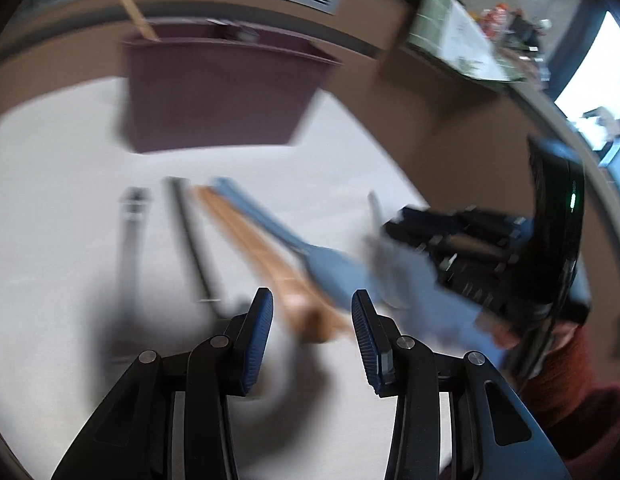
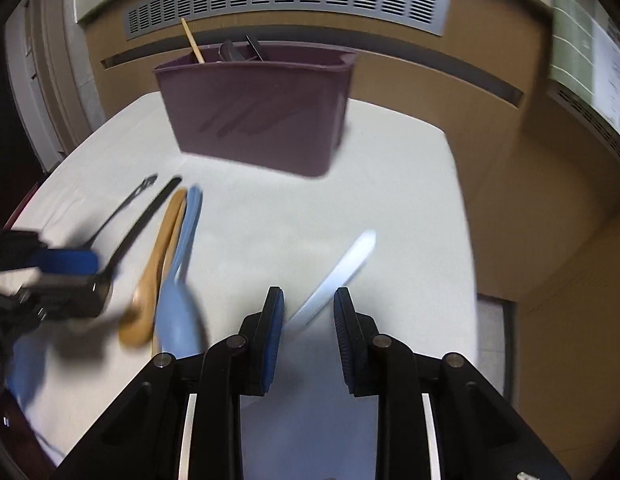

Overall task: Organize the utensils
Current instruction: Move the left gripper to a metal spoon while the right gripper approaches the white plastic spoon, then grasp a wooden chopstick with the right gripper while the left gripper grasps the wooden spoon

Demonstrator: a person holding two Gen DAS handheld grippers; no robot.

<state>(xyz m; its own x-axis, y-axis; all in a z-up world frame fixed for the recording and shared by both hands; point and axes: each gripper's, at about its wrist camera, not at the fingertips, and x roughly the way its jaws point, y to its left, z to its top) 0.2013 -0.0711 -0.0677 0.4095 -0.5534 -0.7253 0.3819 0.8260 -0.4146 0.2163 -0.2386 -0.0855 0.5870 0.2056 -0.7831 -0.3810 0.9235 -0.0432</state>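
Maroon plastic caddy (image 2: 258, 116): few utensils inside. White tabletop (image 2: 390, 184): five remain. Left gripper (image 1: 312, 304) wide, right gripper (image 2: 309, 304) half-open; both empty.

A maroon plastic utensil caddy (image 2: 262, 116) stands upright at 12 o'clock on the white surface (image 2: 390, 184), holding a wooden stick and dark utensils. At 9 o'clock lie a black fork (image 2: 126, 204), black knife (image 2: 150, 212), wooden spoon (image 2: 158, 256) and blue spoon (image 2: 182, 264), side by side. A white plastic knife (image 2: 342, 268) lies alone at 3 o'clock.
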